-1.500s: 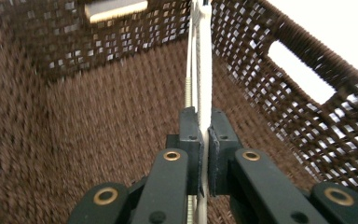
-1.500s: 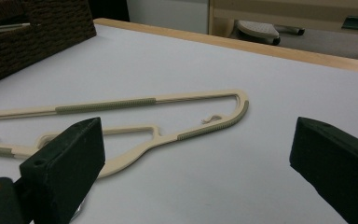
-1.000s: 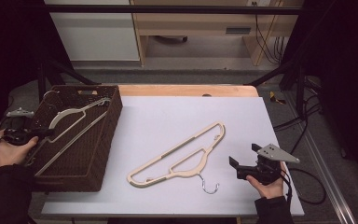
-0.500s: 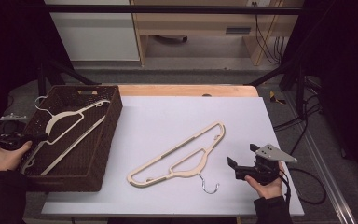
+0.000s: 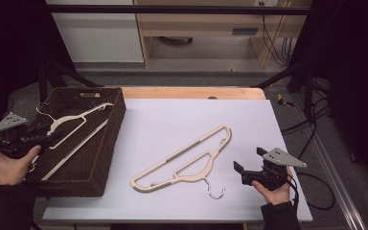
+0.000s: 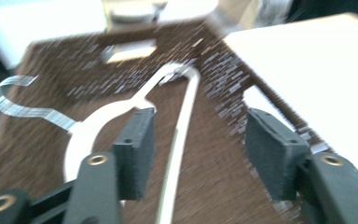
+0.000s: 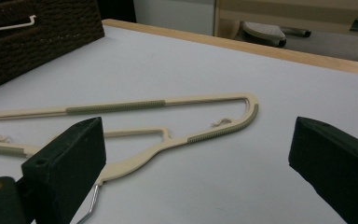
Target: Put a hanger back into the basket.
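The white hanger (image 5: 72, 125) lies inside the dark wicker basket (image 5: 106, 158), slanting from the basket's near left corner up toward its far right corner, its metal hook at the basket's left rim. In the left gripper view the hanger's (image 6: 121, 116) curved neck and one thin arm run between and beyond the two black jaws, which stand wide apart and hold nothing; the picture is blurred, so whether a jaw touches the hanger cannot be told. The left gripper (image 5: 45, 137) hovers over the basket's left edge, just beside the hanger's hook end, held in the person's left hand (image 5: 10, 165). To the right of the basket, on the white table (image 5: 172, 115), lies a beige hanger (image 5: 187, 158), slanting, its metal hook pointing away from the basket toward the table's near edge. The right gripper (image 5: 244, 164) sits farther right of the basket, just beyond that beige hanger's (image 7: 135, 140) hook, its jaws spread open and empty.
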Motion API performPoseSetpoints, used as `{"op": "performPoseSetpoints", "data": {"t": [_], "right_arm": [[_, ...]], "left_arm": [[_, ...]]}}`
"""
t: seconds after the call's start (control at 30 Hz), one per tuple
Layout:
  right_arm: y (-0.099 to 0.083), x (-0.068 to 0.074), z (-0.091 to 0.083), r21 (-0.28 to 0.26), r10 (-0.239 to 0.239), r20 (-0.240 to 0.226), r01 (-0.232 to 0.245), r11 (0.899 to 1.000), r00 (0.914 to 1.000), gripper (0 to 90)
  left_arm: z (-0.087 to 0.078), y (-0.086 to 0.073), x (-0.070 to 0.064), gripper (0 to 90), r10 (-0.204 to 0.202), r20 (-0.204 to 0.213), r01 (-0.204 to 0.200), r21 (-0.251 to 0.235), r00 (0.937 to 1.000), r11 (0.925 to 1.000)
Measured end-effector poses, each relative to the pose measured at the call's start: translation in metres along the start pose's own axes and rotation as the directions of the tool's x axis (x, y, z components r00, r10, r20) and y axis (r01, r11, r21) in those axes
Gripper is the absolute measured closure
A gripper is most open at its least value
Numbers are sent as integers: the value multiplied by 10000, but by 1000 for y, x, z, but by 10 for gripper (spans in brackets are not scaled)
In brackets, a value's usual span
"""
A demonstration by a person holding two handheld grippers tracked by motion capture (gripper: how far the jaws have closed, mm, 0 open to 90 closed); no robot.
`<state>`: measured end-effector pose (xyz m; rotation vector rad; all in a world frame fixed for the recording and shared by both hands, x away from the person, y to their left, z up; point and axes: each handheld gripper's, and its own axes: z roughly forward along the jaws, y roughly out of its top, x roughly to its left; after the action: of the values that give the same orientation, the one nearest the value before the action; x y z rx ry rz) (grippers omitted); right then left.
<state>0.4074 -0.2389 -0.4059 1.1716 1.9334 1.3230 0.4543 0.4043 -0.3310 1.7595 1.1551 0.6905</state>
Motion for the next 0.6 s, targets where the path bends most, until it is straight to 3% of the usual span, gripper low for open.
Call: {"op": "performPoseSetpoints", "data": {"t": [0.2,0.33,0.37,0.4,0.5,0.6], "right_arm": [[0,4,1,42,-93,-316,94,9999,9995,61],[1,8,3,101,-133,-387,137,9999,9992,62],[2,9,2,71,-67,-462,71,10000,9989,67],[2,9,2,71,-67,-462,71,10000,9989,67],[3,11,2,81,69,-582,-64,9999,9983,72],[2,12,4,203,73,-611,-61,9998,9981,72]], "left_arm": [[7,7,-40,249,226,844,-138,-1036,9962,9945],[13,10,-66,155,629,1201,-429,-1624,9908,9858],[14,9,-80,113,740,1328,-489,-1835,9884,9818],[14,9,-80,99,740,1328,-489,-1835,9884,9818],[19,7,-98,86,828,1791,-464,-1984,9803,9790],[25,4,-115,71,1172,2068,-761,-1969,9713,9775]]}}
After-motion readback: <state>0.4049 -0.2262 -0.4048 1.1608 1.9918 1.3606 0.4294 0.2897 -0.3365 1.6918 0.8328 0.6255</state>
